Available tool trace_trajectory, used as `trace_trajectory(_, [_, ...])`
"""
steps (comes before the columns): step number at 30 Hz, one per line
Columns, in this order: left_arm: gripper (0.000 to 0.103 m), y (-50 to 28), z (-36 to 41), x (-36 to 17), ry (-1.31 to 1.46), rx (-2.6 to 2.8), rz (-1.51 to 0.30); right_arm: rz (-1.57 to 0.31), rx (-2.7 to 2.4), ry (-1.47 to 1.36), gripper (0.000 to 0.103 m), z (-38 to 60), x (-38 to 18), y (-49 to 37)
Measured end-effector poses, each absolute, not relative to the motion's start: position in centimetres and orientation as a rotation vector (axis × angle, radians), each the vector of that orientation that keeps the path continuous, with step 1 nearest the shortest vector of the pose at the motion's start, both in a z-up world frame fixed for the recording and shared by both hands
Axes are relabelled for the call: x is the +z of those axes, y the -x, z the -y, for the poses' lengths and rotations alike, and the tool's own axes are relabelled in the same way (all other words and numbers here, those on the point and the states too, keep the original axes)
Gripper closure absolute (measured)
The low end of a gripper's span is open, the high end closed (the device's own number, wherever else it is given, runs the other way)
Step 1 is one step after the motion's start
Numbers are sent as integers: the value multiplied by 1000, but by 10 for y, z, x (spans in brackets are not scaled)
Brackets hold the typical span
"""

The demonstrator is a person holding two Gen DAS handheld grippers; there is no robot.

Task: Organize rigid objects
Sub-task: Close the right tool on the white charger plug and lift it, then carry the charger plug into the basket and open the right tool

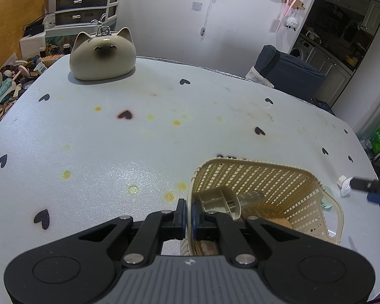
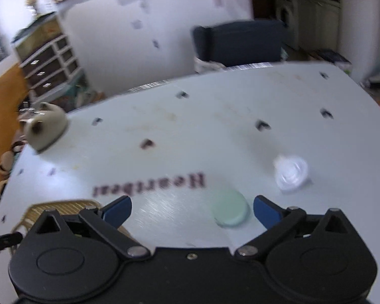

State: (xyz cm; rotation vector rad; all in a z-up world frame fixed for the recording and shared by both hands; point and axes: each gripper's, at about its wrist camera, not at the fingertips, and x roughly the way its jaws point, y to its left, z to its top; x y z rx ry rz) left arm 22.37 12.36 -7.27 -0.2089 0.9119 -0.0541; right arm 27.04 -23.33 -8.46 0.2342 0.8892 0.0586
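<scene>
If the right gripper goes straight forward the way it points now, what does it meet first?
Probably the pale green disc lying on the table, slightly right of centre between the open jaws of the right gripper. The picture is blurred, so depth is uncertain.

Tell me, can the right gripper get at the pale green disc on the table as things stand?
Probably yes: the right gripper is open, the green disc lies flat just ahead, nothing between them.

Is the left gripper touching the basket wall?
Touching. The left wrist view shows the left gripper shut on the basket wall, pads pressing either side.
</scene>
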Motion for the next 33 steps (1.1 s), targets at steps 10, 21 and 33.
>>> trace_trajectory(10, [99, -223, -124, -73, 208, -54, -912, -1035, -46, -387, 0, 252, -136, -267])
trace_trajectory(21, [99, -223, -123, -73, 209, -53, -913, -1124, -45, -394, 34, 242, -153, -277])
trace_trajectory(33, [99, -223, -123, -73, 208, -54, -913, -1147, -49, -367, 54, 239, -159, -279])
